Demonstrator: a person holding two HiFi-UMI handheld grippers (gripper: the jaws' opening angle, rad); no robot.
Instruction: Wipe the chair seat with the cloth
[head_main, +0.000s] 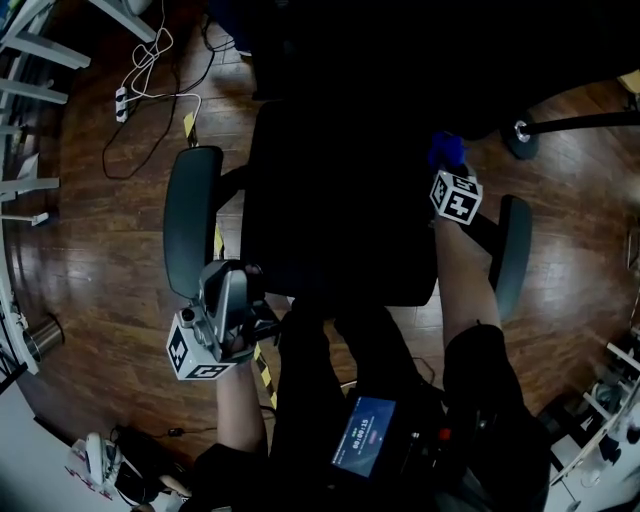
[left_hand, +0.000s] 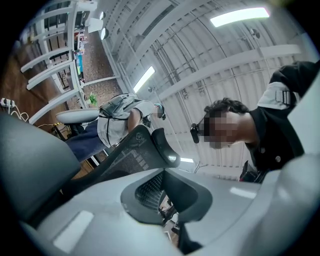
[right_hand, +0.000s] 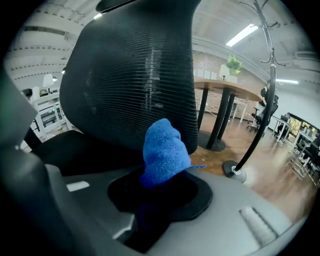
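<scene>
1. Hovering off the near-left corner of the chair seat (head_main: 340, 200), just below the left armrest (head_main: 192, 215), your left claw (head_main: 228, 300) (left_hand: 167, 200) points up toward you. Its jaws are together with nothing between them.
2. At the seat's right edge, toward the back, your right claw (head_main: 447, 165) (right_hand: 160, 186) is clamped on the blue cloth (head_main: 446, 150) (right_hand: 164, 155).
3. The cloth bunches up out of the jaws in front of the mesh backrest (right_hand: 135, 75). You cannot tell whether it touches the seat.
4. Right of the seat stands the right armrest (head_main: 513, 255).
</scene>
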